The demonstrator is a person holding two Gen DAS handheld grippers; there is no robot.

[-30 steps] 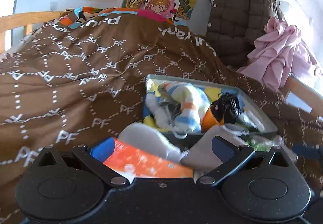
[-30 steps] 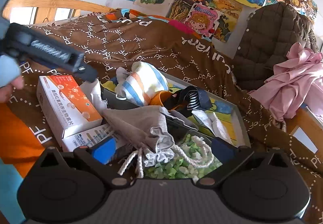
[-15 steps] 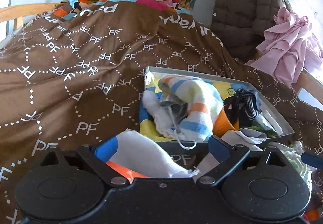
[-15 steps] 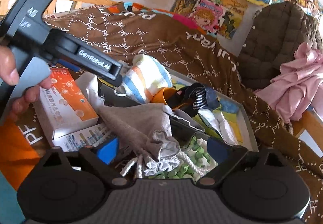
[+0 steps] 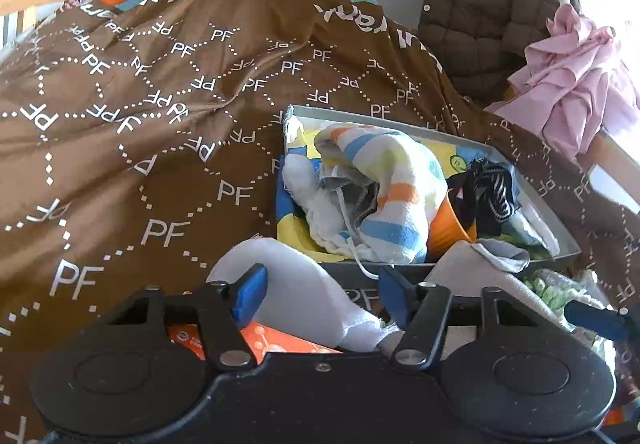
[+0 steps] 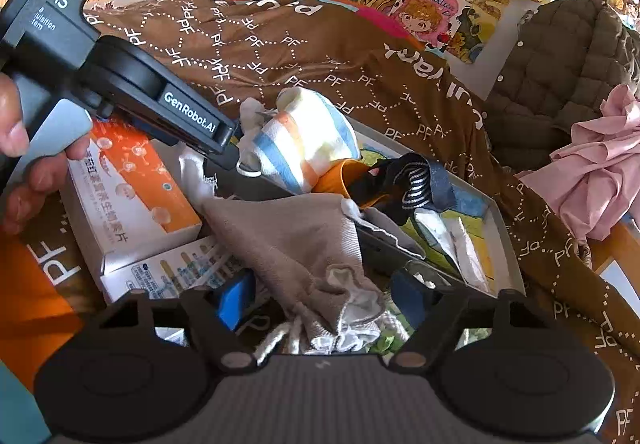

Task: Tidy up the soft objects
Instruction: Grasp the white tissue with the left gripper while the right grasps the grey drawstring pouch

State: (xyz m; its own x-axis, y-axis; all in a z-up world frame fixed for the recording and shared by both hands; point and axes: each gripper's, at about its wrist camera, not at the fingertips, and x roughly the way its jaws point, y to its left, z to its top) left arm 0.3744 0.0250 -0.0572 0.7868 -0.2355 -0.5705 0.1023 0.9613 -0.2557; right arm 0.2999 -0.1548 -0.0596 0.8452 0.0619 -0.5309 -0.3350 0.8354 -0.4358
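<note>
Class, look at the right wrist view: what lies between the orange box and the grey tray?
A beige sock lies between the orange box and the grey tray, draped over the tray's near edge, with white cloth behind it.

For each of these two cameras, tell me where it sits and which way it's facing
Left wrist: sits on the left gripper, looking forward over the bed at the shallow box of soft things; its own two blue-tipped fingers show, with a white cloth between them.
Right wrist: sits on the right gripper, facing the same box from nearer its right end; its own fingers straddle a grey drawstring pouch, and the left gripper and a hand show at left.
Shared: the box, striped sock, orange carton, brown bedcover.
</note>
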